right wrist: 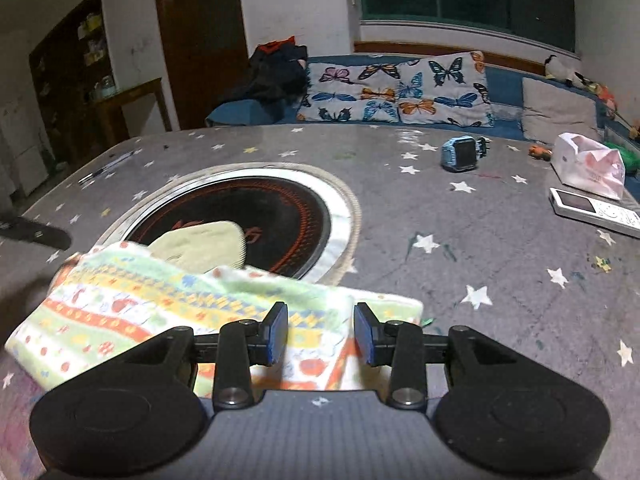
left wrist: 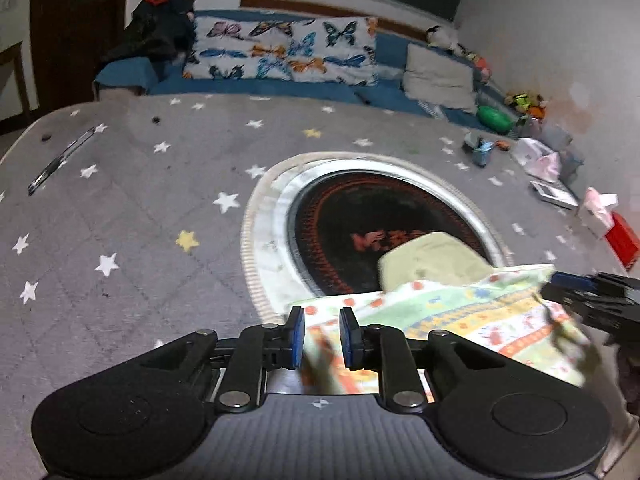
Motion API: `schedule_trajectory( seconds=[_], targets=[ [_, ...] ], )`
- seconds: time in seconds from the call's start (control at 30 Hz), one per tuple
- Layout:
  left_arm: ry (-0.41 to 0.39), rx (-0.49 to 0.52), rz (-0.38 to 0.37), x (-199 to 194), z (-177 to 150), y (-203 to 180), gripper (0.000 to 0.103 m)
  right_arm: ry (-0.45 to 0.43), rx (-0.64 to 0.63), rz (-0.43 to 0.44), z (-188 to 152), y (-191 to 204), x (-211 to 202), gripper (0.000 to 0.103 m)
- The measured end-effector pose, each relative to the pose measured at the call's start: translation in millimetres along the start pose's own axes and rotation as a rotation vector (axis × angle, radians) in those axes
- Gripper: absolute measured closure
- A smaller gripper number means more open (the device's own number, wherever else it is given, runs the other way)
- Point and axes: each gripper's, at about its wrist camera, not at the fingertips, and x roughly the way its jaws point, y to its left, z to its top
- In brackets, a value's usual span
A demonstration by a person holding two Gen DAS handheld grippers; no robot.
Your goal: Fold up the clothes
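We see a patterned garment [right wrist: 168, 312], pale green and yellow with orange stripes and small red prints, lying folded on the near part of a grey star-printed tablecloth [right wrist: 480, 248]. Its far edge overlaps the near rim of a round black cooktop [right wrist: 280, 216] set into the table, and a plain pale-green part [left wrist: 432, 260] of it sticks out onto the black glass.

The left gripper [left wrist: 322, 334] hovers over the garment's near left corner; its blue pads stand a little apart, with cloth showing in the gap, and they do not seem to press on it. The right gripper [right wrist: 321, 334] is at the garment's near right end, its pads spread wider, with fabric below and between them but loose.

Farther right on the cloth lie a blue smartwatch [right wrist: 462, 154], a white handset [right wrist: 592, 210] and a pink-and-white bag [right wrist: 588, 164]. A butterfly-print cushion [right wrist: 400, 92] rests on the blue bench beyond.
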Motion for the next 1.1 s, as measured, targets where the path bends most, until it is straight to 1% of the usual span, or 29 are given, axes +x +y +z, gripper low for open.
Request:
schedule_trajectory(
  seconds=[0.17,0.23,0.27,0.3,0.43,0.53,0.6,0.67,0.7,0.77,0.8,0.97,1.03,1.1],
  targets=[
    [0.006,0.038,-0.033,-2,-5,-19,0.079,0.013,0.024,0.017,-2,-3,15,0.068],
    [0.01,0.048,-0.047,1,-6,-25,0.079,0.002,0.031,0.021,-4,-2,14,0.084],
    [0.012,0.054,-0.053,2,-6,-27,0.079,-0.008,0.028,0.01,-4,-1,12,0.094],
    [0.012,0.059,-0.057,4,-6,-30,0.079,-0.022,0.024,-0.009,-4,1,8,0.097],
    [0.022,0.071,-0.068,13,-8,-36,0.079,-0.061,0.024,-0.087,-4,6,-7,0.098],
    [0.046,0.079,-0.051,25,-10,-37,0.079,-0.02,0.043,-0.109,-11,3,0,0.098],
    [0.059,0.087,-0.031,29,-12,-37,0.079,-0.013,0.035,-0.115,-15,3,4,0.094],
    [0.054,0.085,-0.033,26,-12,-38,0.079,-0.027,0.021,-0.133,-11,5,-2,0.087],
    [0.049,0.084,-0.038,25,-11,-38,0.08,-0.041,0.018,-0.131,-9,7,-5,0.087],
    [0.031,0.08,-0.056,21,-8,-41,0.081,-0.069,0.004,-0.103,-2,12,-13,0.087],
    [0.025,0.076,-0.065,21,-6,-42,0.081,-0.073,-0.002,-0.076,1,16,-14,0.087],
    [0.038,0.063,-0.12,36,4,-59,0.081,-0.055,-0.029,0.07,13,42,0,0.087],
    [0.039,0.062,-0.132,44,7,-64,0.081,-0.041,-0.048,0.113,16,51,10,0.087],
    [0.04,0.067,-0.134,52,10,-67,0.081,-0.02,-0.061,0.128,17,57,21,0.087]
  ],
)
